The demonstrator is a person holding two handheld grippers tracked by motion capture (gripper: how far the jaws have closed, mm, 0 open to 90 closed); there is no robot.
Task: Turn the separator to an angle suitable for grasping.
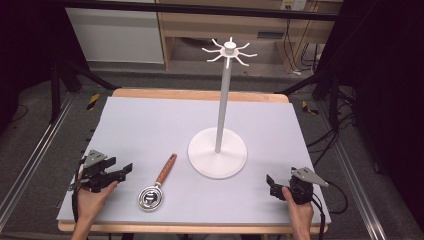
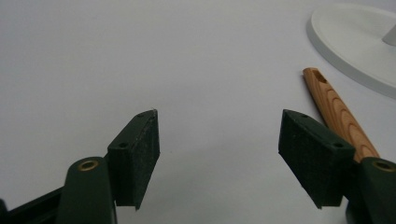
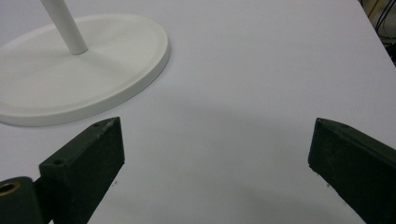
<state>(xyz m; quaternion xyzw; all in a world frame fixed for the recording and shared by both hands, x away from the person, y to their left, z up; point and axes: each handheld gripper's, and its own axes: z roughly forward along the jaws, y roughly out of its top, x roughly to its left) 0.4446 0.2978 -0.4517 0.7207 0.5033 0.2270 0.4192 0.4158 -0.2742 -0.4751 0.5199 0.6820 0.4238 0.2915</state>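
Note:
A white stand [image 1: 218,152] with a round base, a tall pole and hooked arms at its top [image 1: 229,50] rises from the middle of the table. Left of the base lies a small metal strainer [image 1: 150,197] with a wooden handle [image 1: 166,169]. My left gripper [image 1: 122,170] rests open at the front left, jaws wide apart with nothing between them; the wooden handle [image 2: 339,113] runs just beyond its right jaw. My right gripper [image 1: 270,181] sits open at the front right, empty, with the stand's base [image 3: 84,74] ahead to its left.
A pale lilac mat [image 1: 150,125] covers the wooden table. Cables trail off both sides, and a wooden bench [image 1: 210,25] stands beyond the far edge. Bare mat lies between the two grippers along the front.

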